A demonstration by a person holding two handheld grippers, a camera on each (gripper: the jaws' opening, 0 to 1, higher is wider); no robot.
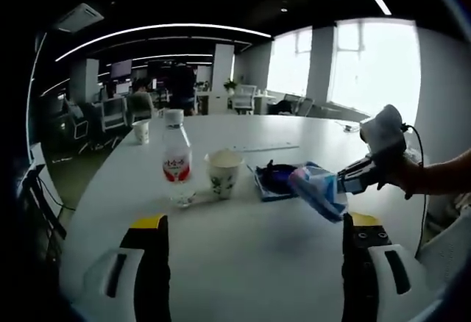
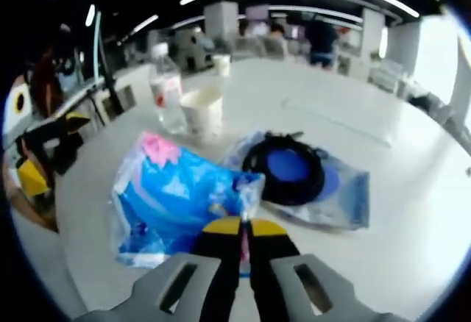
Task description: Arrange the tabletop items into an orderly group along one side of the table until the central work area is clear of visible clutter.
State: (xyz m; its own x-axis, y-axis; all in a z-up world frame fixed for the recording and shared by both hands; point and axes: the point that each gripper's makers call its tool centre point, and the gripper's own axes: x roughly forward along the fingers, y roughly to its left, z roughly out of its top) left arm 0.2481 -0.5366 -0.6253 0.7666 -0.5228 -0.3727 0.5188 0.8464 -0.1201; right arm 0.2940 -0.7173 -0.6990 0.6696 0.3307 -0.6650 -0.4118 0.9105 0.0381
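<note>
White round table (image 1: 243, 256) bears a clear water bottle (image 1: 176, 159) at 10 o'clock; right gripper (image 2: 241, 228) pinches a blue plastic packet (image 2: 176, 193), left gripper (image 1: 254, 226) gapes wide.

white round table (image 1: 243, 248), water bottle (image 1: 176, 162), paper cup (image 1: 223, 173), blue mat (image 1: 266, 182)

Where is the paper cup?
In the left gripper view, the paper cup stands mid-table, just right of the water bottle and left of the blue mat.

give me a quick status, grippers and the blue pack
Right gripper shut on blue pack, lifted off table. Left gripper open, empty. Bottle, paper cup, black coil on table.
</note>
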